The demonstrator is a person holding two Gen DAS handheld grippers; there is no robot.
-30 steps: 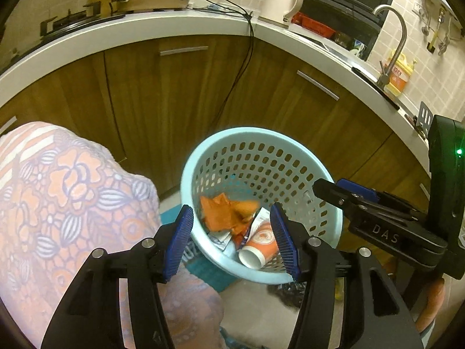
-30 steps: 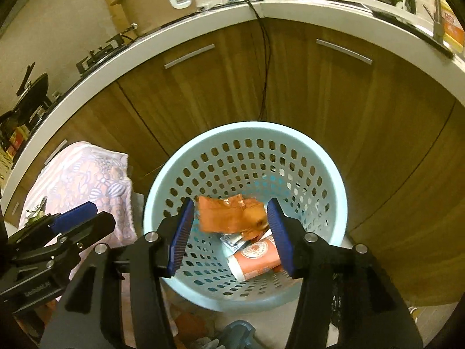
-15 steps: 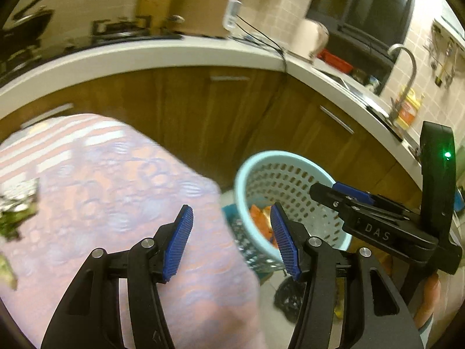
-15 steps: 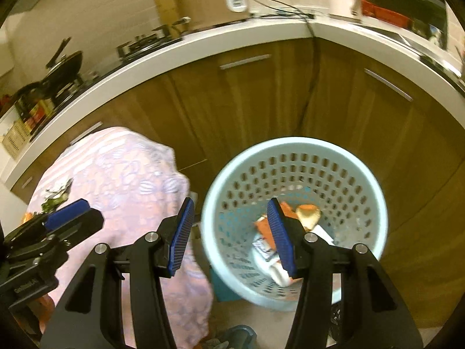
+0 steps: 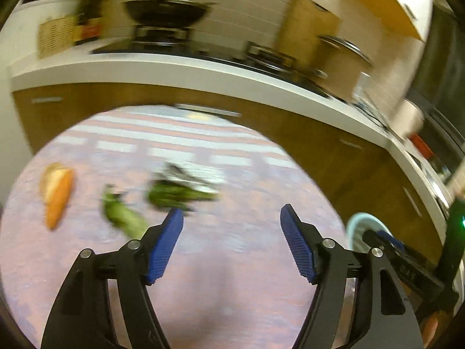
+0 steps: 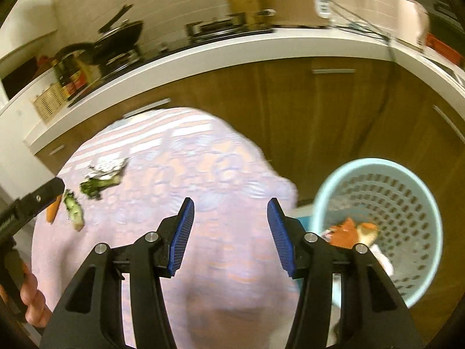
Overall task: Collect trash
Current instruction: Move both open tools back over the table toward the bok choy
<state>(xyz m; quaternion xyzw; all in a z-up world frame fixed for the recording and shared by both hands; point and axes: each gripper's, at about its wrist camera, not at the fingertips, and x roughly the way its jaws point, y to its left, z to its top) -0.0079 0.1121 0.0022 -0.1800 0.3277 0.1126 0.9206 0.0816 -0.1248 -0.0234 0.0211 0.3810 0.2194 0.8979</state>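
Both views have swung off the basket (image 6: 377, 224) onto the pink cloth (image 5: 232, 261). Left gripper (image 5: 231, 244) fingers have just been opening, empty, above green scraps (image 5: 174, 193); right gripper (image 6: 228, 237) is half open, empty.

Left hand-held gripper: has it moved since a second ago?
Yes. The left hand-held gripper swung left, away from the basket, to over the tablecloth; its jaws have just been opening, empty.
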